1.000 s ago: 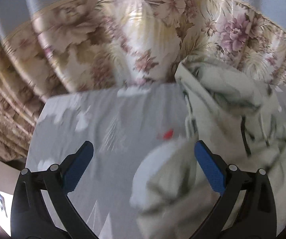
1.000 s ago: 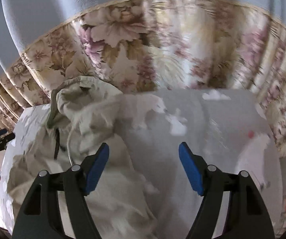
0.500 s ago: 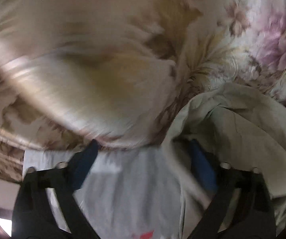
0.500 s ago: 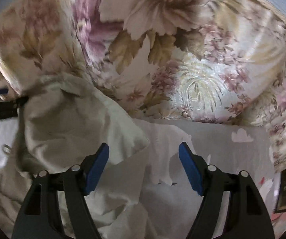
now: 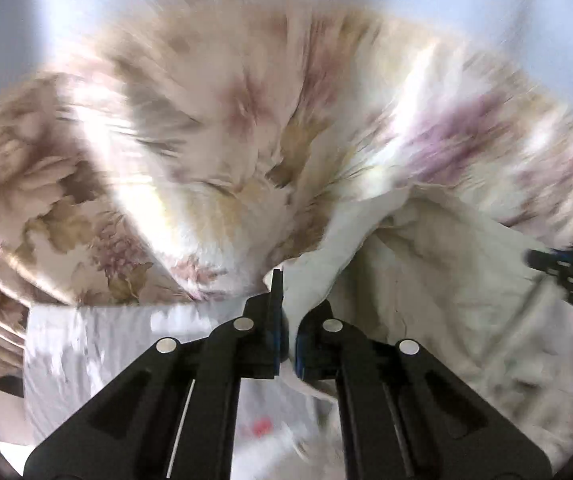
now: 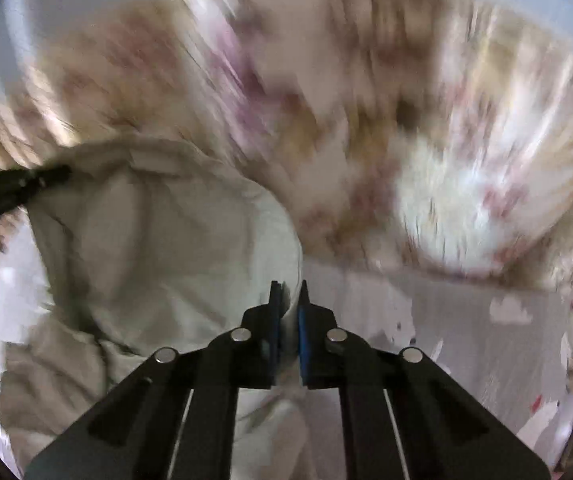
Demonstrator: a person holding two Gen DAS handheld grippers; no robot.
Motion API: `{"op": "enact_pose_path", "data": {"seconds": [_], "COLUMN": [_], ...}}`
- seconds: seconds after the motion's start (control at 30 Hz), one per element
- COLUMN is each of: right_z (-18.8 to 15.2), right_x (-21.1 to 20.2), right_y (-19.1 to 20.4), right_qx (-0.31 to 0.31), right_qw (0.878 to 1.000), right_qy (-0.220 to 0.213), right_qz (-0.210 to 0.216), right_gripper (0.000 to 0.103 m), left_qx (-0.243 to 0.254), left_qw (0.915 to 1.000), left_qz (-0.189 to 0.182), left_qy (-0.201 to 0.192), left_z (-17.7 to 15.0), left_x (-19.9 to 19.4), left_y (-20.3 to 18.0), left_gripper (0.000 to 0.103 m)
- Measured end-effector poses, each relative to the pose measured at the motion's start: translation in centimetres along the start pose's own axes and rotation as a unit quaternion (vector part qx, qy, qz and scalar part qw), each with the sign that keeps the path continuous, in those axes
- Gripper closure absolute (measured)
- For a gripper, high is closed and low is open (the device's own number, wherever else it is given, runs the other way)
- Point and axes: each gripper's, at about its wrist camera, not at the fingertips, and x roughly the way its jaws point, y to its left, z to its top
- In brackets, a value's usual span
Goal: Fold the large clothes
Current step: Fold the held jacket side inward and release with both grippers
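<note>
No writing, brand or label can be read in either view; both are smeared by motion blur.

The largest thing is the floral curtain in beige, cream and purple (image 5: 246, 152), which fills the upper half of both views and hangs behind the far edge of the bed. Below it lies the grey bedsheet printed with white clouds and animals (image 6: 466, 340). The right wrist view shows a white cloud print near the sheet's far right edge; the left wrist view shows instead a small red mark near the sheet's near edge.

The pale cream crumpled garment (image 5: 446, 300) is bunched on the sheet against the curtain, toward its far edge, and lifted at two edges.

The left gripper (image 5: 288, 320) has its blue-padded fingers pressed together on a raised fold of the garment's edge. The right gripper (image 6: 289, 320) is likewise closed down on the garment's rounded edge, with cloth pinched between the pads. Each view catches the other gripper as a dark blur at its side: at the right edge in the left wrist view, at the left edge in the right wrist view.
</note>
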Motion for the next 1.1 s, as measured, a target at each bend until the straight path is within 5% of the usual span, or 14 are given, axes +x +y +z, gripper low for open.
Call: {"op": "enact_pose_path", "data": {"seconds": [0.13, 0.23, 0.3, 0.33, 0.37, 0.47, 0.53, 0.67, 0.8, 0.97, 1.03, 1.1], "right_z": [-4.1, -9.1, -13.4, -15.6, -17.7, -21.1, -21.0, -19.3, -18.5, -16.6, -16.1, -16.9], "right_x": [-8.8, -12.4, -12.4, -11.4, -10.2, -10.0, -12.4, -16.2, -17.4, -17.3, -14.5, -11.2], "right_y": [1.9, 2.9, 3.3, 3.3, 3.2, 1.5, 0.0, -0.9, -0.2, 0.7, 2.7, 5.0], "right_qx": [-0.044, -0.07, -0.085, -0.099, -0.113, -0.095, -0.055, -0.025, -0.026, 0.041, 0.017, -0.046], "right_qw": [0.995, 0.992, 0.994, 0.995, 0.993, 0.994, 0.997, 0.999, 0.998, 0.987, 0.993, 0.998], "right_qy": [-0.081, -0.095, -0.068, -0.024, 0.019, 0.056, 0.034, -0.025, -0.044, -0.095, -0.067, -0.018], "right_qz": [0.024, 0.032, 0.027, 0.021, 0.013, 0.009, 0.029, 0.034, 0.024, 0.12, 0.093, 0.044], "right_gripper": [0.096, 0.096, 0.095, 0.093, 0.092, 0.06, 0.042, 0.03, 0.03, 0.03, 0.031, 0.04], "left_qx": [-0.002, 0.016, 0.053, 0.056, 0.057, 0.034, 0.002, -0.047, -0.08, -0.06, -0.042, -0.019], "left_qw": [0.999, 0.9992, 0.9977, 0.997, 0.9966, 0.9968, 0.9975, 0.9976, 0.9966, 0.9979, 0.9987, 0.9982], "left_qz": [-0.027, -0.014, 0.038, 0.053, 0.059, 0.056, 0.053, 0.05, 0.008, -0.024, -0.021, 0.03], "left_qy": [-0.036, -0.034, -0.017, -0.005, 0.005, 0.047, 0.047, -0.006, -0.02, 0.006, 0.02, 0.048], "left_z": [-6.2, -13.2, -19.3, -21.7, -23.5, -27.8, -28.2, -26.4, -23.9, -22.0, -21.6, -22.0], "left_x": [-8.4, -11.4, -11.6, -11.3, -11.0, -11.1, -12.4, -16.4, -16.8, -13.6, -11.6, -9.1], "left_y": [-0.4, -1.0, -1.3, -0.9, -0.4, 1.8, 3.4, 4.6, 2.9, -3.0, -4.8, -6.6], "left_gripper": [0.1, 0.096, 0.065, 0.03, 0.015, 0.015, 0.013, 0.003, 0.003, 0.003, 0.003, 0.003]}}
